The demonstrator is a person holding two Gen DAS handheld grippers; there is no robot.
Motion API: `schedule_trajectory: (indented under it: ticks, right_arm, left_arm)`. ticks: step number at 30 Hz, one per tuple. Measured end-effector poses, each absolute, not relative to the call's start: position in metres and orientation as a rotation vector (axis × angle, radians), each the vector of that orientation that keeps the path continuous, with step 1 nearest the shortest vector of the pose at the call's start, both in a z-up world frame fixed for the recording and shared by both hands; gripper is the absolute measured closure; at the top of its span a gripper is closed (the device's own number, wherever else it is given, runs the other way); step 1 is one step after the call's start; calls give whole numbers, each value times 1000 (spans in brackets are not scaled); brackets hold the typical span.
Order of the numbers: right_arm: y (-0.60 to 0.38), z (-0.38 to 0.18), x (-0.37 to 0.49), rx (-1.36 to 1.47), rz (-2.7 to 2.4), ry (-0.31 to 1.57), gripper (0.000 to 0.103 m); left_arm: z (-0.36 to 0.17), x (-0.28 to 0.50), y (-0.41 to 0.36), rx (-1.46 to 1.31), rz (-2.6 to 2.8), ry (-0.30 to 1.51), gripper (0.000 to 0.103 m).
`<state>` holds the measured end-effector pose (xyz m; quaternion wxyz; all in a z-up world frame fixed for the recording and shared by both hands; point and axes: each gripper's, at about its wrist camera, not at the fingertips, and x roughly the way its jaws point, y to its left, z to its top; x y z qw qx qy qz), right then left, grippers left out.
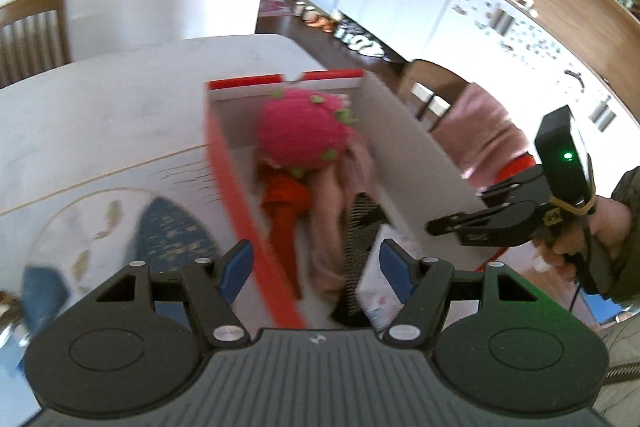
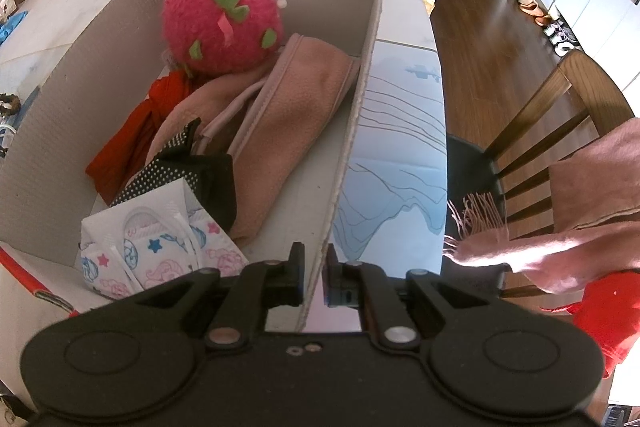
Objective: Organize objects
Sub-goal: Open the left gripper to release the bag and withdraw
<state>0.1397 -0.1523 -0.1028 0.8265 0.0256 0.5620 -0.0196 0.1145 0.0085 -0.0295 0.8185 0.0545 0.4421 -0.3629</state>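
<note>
A red and white cardboard box (image 2: 362, 131) (image 1: 416, 151) stands open on the table. Inside lie a pink strawberry plush (image 2: 220, 23) (image 1: 300, 131), a pink fleece cloth (image 2: 288, 115) (image 1: 340, 211), a red cloth (image 2: 132, 135) (image 1: 284, 211), a black dotted item (image 2: 176, 163) (image 1: 360, 227) and a patterned white pack (image 2: 160, 247). My right gripper (image 2: 314, 281) is shut on the box's right wall near the front corner; it also shows in the left wrist view (image 1: 448, 225). My left gripper (image 1: 316, 265) is open above the box's near end, holding nothing.
The box sits on a white table (image 1: 100, 107) with a blue-patterned mat (image 2: 400, 163). A round plate (image 1: 100, 235) lies left of the box. A wooden chair (image 2: 560, 131) with pink and red cloths (image 2: 580, 227) stands to the right. Cabinets line the far wall.
</note>
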Motion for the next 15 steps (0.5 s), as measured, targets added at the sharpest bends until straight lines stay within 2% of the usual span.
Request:
schedule_trajectory:
  ticks: [5, 7, 12, 15]
  right_arm:
    - [-153, -102, 140, 51, -39, 1195, 96]
    - [-153, -102, 141, 52, -38, 1197, 96]
    - [-153, -102, 141, 47, -36, 1200, 96]
    - [-153, -101, 141, 47, -36, 1201, 96]
  left_arm:
    - [-32, 116, 41, 87, -687, 944, 34]
    - [-35, 117, 53, 61, -657, 953, 27]
    - [-41, 118, 82, 35, -571, 954, 25]
    - [-48, 119, 99, 30, -506, 956, 19]
